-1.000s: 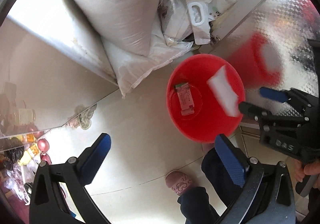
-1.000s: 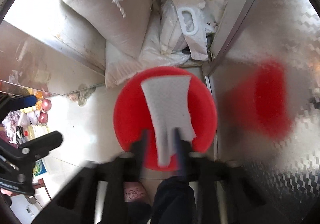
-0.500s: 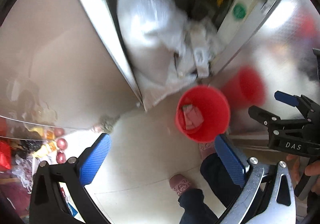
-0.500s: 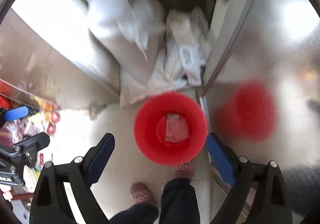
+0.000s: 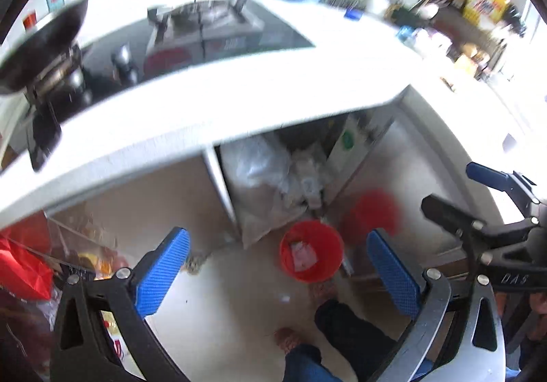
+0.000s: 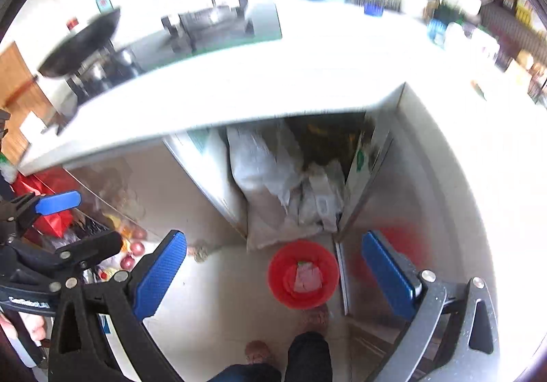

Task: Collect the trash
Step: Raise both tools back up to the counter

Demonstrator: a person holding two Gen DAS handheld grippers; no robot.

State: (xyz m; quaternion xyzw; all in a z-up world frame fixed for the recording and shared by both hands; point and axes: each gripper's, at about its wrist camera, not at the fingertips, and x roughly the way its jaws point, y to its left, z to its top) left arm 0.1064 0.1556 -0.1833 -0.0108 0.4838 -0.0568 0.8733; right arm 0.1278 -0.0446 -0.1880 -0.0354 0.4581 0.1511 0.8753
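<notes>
A red bucket [image 5: 332, 266] [image 6: 280, 279] stands on the tiled floor in front of an open cabinet, far below both grippers. Pale pinkish trash [image 5: 302, 254] [image 6: 307, 276] lies inside it. My left gripper [image 5: 275, 236] is open, its blue pads wide apart with nothing between them; it also shows at the left of the right wrist view [image 6: 95, 221]. My right gripper [image 6: 272, 238] is opening its jaws and holds nothing; the left wrist view catches it at the right edge [image 5: 451, 186].
A white counter [image 5: 239, 101] juts out above the cabinet, with a stove [image 5: 205, 30] and a dark wok [image 5: 37, 54] on it. White sacks [image 6: 266, 173] fill the cabinet. A person's feet [image 6: 314, 317] stand near the bucket. A red bag [image 5: 20, 265] lies at the left.
The white paper left my right gripper and dropped into the bucket as its jaws opened. Both grippers rose far above the bucket, bringing the counter into view.
</notes>
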